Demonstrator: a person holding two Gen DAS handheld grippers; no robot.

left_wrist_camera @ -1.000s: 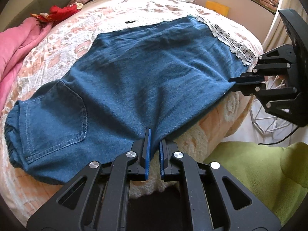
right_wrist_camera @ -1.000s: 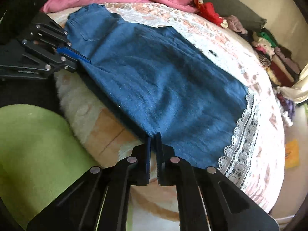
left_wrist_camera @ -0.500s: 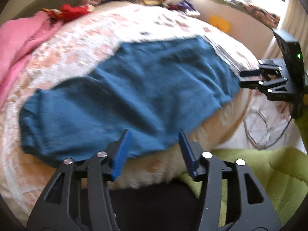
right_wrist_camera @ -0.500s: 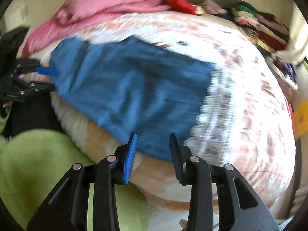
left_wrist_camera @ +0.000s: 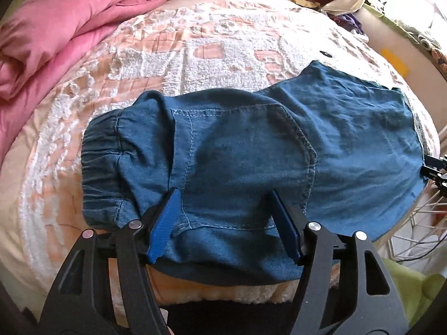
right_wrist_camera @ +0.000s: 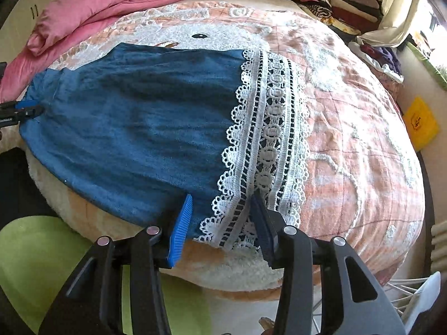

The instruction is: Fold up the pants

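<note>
A: Where are the pants?

B: Spread flat along the near edge of the bed, waistband at one end, lace hem at the other.

A: And the claws?

B: The left claw is opening over the pocket end; the right claw is opening astride the lace. Neither grips.

A: Handling?

B: Soft, limp, light denim, probably. Pinch the waistband and hem edges.

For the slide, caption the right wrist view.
Right gripper opening over the white lace hem of blue denim pants spread on a quilted bed.
</note>
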